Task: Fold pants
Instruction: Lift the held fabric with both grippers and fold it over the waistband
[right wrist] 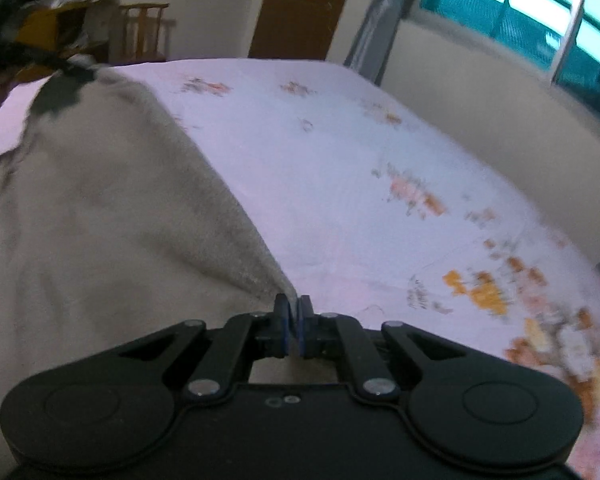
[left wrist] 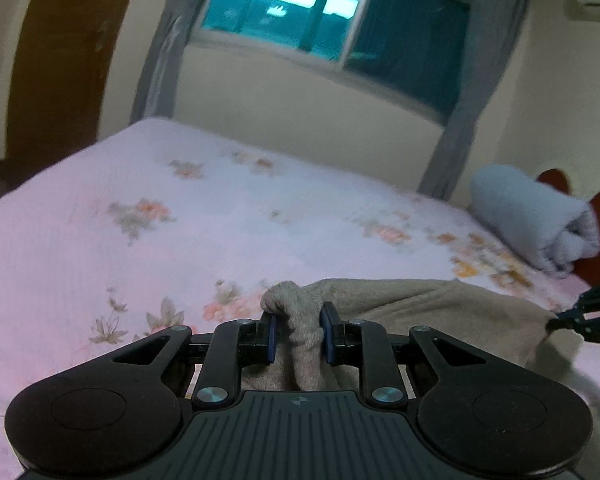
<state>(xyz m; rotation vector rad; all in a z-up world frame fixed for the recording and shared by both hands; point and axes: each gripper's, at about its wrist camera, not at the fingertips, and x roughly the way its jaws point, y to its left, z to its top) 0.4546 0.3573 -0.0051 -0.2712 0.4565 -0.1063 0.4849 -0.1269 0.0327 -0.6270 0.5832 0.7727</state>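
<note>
Left wrist view: nearest me, the left gripper [left wrist: 299, 334], clenched on a bunched fold of the beige pants [left wrist: 428, 304]. Blue pads [left wrist: 273, 338] press the cloth from both sides; a knob of fabric pokes up above the fingertips. From there the pants stretch off to the right, lifted over the near part of the bed [left wrist: 100, 216], w/ pink floral sheet. At the right edge I see the right gripper [left wrist: 588, 318], dark and partly cut off, touching the far end of the cloth. A rolled grey blanket [left wrist: 536, 220] lies at the bed's far right corner. Window [left wrist: 320, 12] w/ grey curtains [left wrist: 160, 48] beyond the far edge; brown door [left wrist: 64, 52] at left.

Right wrist view: nearest me, the right gripper [right wrist: 294, 326], fingers nearly closed on a thin edge of the pants [right wrist: 100, 208]. Cloth spreads left and away as a wide taut sheet over the bed's left side [right wrist: 340, 160]. At top left the left gripper [right wrist: 36, 60] grips the other end; blurred, so detail there is poor. Wooden chair [right wrist: 144, 28] and door [right wrist: 304, 4] stand beyond the bed's far edge, window [right wrist: 532, 4] at upper right.
</note>
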